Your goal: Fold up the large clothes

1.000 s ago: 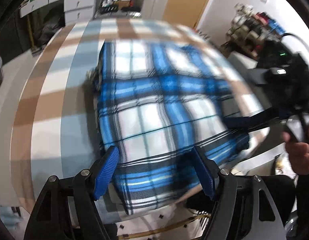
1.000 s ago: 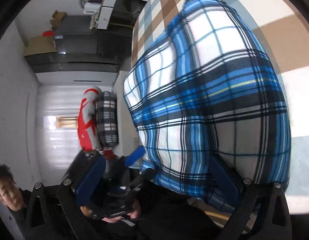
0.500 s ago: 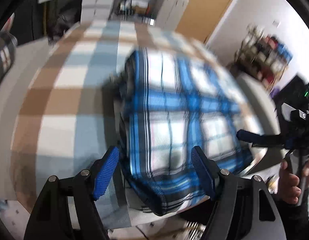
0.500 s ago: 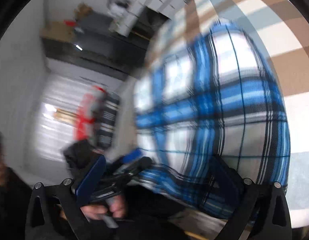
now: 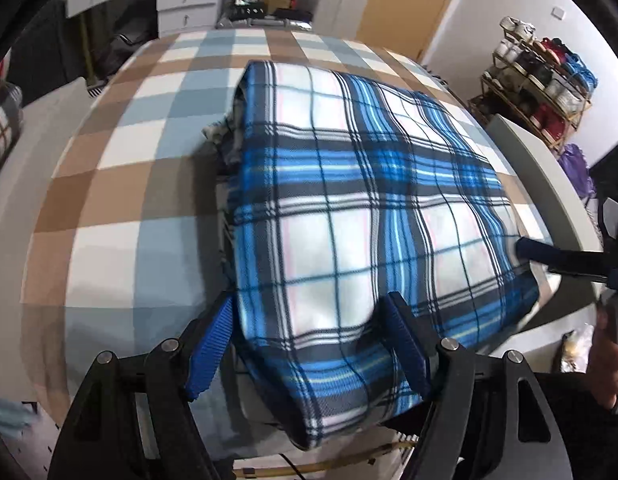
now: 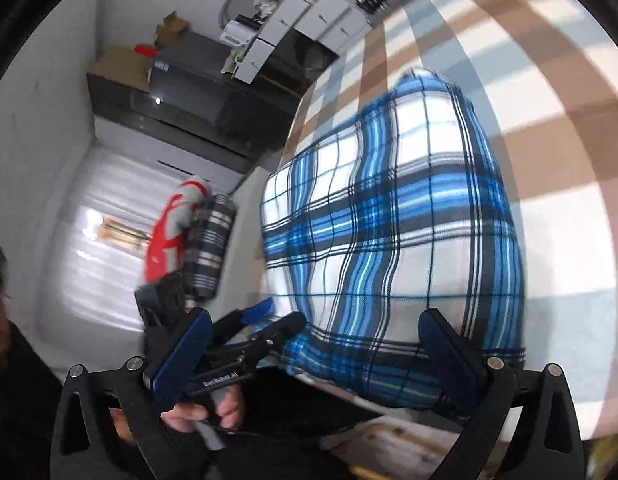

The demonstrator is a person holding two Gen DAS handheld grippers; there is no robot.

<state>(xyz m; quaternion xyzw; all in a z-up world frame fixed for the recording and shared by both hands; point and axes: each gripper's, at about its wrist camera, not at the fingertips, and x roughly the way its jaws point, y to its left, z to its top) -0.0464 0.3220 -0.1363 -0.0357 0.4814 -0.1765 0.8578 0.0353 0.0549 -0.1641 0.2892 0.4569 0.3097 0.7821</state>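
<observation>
Both claws gape; folded plaid blanket [image 5: 361,216] on checkered tablecloth [image 5: 121,184]; shoe rack [image 5: 541,92] beyond.

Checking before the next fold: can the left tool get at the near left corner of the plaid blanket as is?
Probably yes. The left tool stands open over the near edge of the plaid blanket, the corner bulging between its pads without being pinched. Nothing lies in the way; the right tool is off at the other near corner.

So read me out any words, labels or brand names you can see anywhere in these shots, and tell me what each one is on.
"GenRobot.AI", as best it reads, small white print on the black body of the left gripper, seen in the right wrist view.
Nothing else is legible: the items on the shelf rack are too small and blurred to read.
</observation>
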